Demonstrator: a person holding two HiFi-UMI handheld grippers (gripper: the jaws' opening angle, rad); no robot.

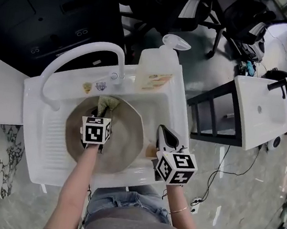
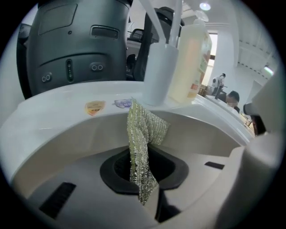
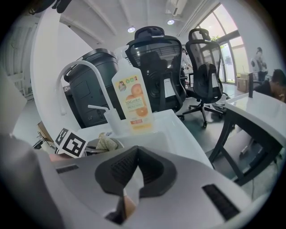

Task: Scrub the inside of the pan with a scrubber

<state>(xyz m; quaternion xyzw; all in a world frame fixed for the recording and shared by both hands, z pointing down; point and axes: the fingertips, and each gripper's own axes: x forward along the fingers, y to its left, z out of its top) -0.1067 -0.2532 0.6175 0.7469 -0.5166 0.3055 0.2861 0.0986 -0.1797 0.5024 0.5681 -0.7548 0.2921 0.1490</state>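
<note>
Scrubbing in a sink, head view. The pan (image 1: 125, 138) lay in the basin of the white sink (image 1: 172, 107), below the faucet (image 1: 83, 54) and a soap bottle (image 1: 155, 70). The left hand-held gripper (image 1: 100, 112) was clenched on the silvery mesh scrubber (image 1: 108, 102), which sat at the pan's far rim and drooped from the jaws in the left gripper view (image 2: 141, 143). The right hand-held gripper (image 1: 166, 135) stood at the pan's right edge, jaws drawn together, apparently on the tan handle (image 1: 151, 150). The scrubber was in hand and at the pan, so scrubbing appeared under way or just beginning. No suds or cleaned patch showed, so most of the inside probably remained to be done.
</note>
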